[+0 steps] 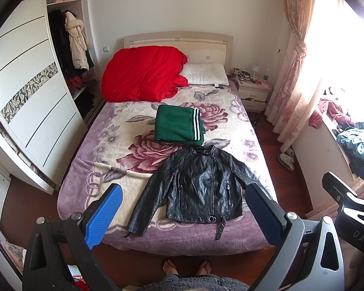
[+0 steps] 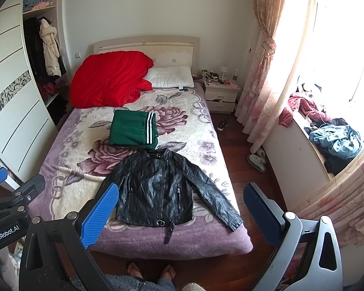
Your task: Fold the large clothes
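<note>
At the far left stands a wardrobe [image 1: 36, 111] with sliding doors; beside it, a bed [image 1: 89, 177] under a floral blanket carries a red quilt [image 1: 143, 75], a white pillow [image 1: 206, 74] and a folded green garment [image 1: 178, 127]. Toward the foot of the bed, a black leather jacket [image 1: 201, 184] lies flat, front up, sleeves spread, collar touching the green garment. Left gripper [image 1: 182, 213] and right gripper [image 2: 179, 213] hang above the bed's foot, jaws wide, holding nothing; at right, a nightstand [image 1: 252, 92] and curtains [image 1: 296, 55].
</note>
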Demonstrator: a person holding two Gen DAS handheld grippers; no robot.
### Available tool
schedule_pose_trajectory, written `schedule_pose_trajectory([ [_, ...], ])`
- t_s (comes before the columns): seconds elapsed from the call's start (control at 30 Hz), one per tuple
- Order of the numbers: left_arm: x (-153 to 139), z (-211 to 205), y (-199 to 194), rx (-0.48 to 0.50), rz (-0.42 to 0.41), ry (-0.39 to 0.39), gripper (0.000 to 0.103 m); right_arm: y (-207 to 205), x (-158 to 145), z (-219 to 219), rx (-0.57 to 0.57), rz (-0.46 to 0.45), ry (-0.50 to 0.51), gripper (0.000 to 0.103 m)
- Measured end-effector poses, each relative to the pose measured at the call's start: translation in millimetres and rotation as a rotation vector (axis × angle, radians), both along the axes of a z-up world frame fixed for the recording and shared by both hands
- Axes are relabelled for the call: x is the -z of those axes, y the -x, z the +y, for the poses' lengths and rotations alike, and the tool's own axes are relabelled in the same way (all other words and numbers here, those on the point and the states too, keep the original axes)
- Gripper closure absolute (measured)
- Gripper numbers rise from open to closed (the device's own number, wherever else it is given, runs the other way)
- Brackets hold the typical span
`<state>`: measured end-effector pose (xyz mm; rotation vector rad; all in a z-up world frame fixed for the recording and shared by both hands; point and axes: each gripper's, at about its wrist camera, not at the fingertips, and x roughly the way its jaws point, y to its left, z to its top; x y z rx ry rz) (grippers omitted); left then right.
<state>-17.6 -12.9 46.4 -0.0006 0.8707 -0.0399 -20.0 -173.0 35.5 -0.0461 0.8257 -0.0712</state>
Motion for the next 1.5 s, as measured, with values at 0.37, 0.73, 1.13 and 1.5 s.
schedule_pose_trajectory([
  [0.37, 1, 1, 4, -0.001, -0.009, 0.002, 0.000, 6, 4, 3, -0.001, -0.006, 0.001, 0.000],
  [0.73, 6, 10, 2, -0.012, -0.022, 0.008, 0.000, 5, 4, 12, -0.003, -0.006, -0.002, 0.000],
  [1.13, 146, 24, -87, -0.003, 0.020, -0.096, 0.000, -74, 140, -44, 0.294, 0.137, -0.138, 0.000],
  [1.5, 363, -4, -170, -0.056, 0.296, -0.167, 0.000, -102, 431, -206, 0.748, 0.394, -0.361, 0.019],
])
